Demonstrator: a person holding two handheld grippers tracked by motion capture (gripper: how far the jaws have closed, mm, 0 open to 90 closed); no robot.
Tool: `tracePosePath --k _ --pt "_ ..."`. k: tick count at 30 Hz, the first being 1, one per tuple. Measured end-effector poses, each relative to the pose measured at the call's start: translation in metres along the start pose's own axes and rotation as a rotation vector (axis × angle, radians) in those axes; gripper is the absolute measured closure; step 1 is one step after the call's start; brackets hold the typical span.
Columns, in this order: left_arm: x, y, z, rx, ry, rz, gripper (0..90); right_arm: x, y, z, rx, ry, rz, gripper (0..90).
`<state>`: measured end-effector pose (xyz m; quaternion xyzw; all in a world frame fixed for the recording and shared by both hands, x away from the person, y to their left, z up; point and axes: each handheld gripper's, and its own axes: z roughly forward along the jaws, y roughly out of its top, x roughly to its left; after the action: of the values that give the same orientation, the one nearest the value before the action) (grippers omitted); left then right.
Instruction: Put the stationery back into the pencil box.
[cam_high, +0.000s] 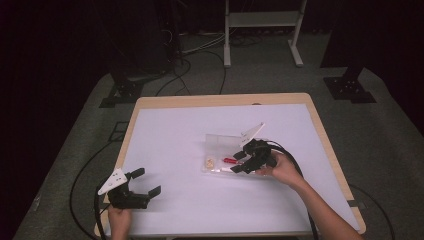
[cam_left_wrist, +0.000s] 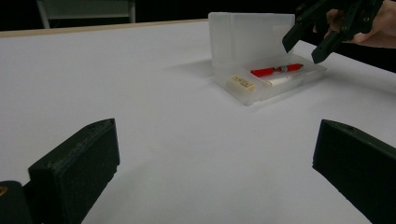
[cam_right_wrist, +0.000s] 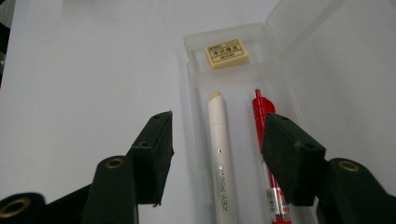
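1. Hovering over the open translucent pencil case (cam_right_wrist: 243, 93), toward the right half of the tabletop (cam_high: 165, 150), nearer the front edge than the back: right gripper (cam_high: 248, 161), jaws spread wide, nothing held, nothing touched.
2. Straddling the white pen (cam_right_wrist: 219, 154) in the right gripper view; red pen (cam_right_wrist: 268, 163) lying just beside it, partly under the right-hand jaw. Eraser (cam_right_wrist: 226, 53) sitting apart in the small end compartment.
3. Best way to take the white pen, by the look of it: descend straight, keep the barrel centred between the jaws, close gently near mid-barrel (case wall on one side, red pen on the other, little room for drift).
4. Risk worth watching: clipping the red pen or the case rim and dragging the light case across the tabletop.
5. Lid (cam_left_wrist: 252, 32) standing upright behind the tray, no obstacle to a vertical lift.
6. Parked near the front-left corner: left gripper (cam_high: 142, 186), jaws likewise wide apart, empty, well clear of the case.
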<state>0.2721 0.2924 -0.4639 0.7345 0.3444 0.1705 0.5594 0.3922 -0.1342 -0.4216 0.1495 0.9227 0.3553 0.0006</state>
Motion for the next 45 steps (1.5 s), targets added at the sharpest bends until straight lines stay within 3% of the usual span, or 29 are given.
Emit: tracePosePath --k 45 --pt "0.0 0.0 0.001 0.003 0.002 0.001 0.0 0.01 -0.051 -0.039 -0.043 -0.072 0.086 28.3"
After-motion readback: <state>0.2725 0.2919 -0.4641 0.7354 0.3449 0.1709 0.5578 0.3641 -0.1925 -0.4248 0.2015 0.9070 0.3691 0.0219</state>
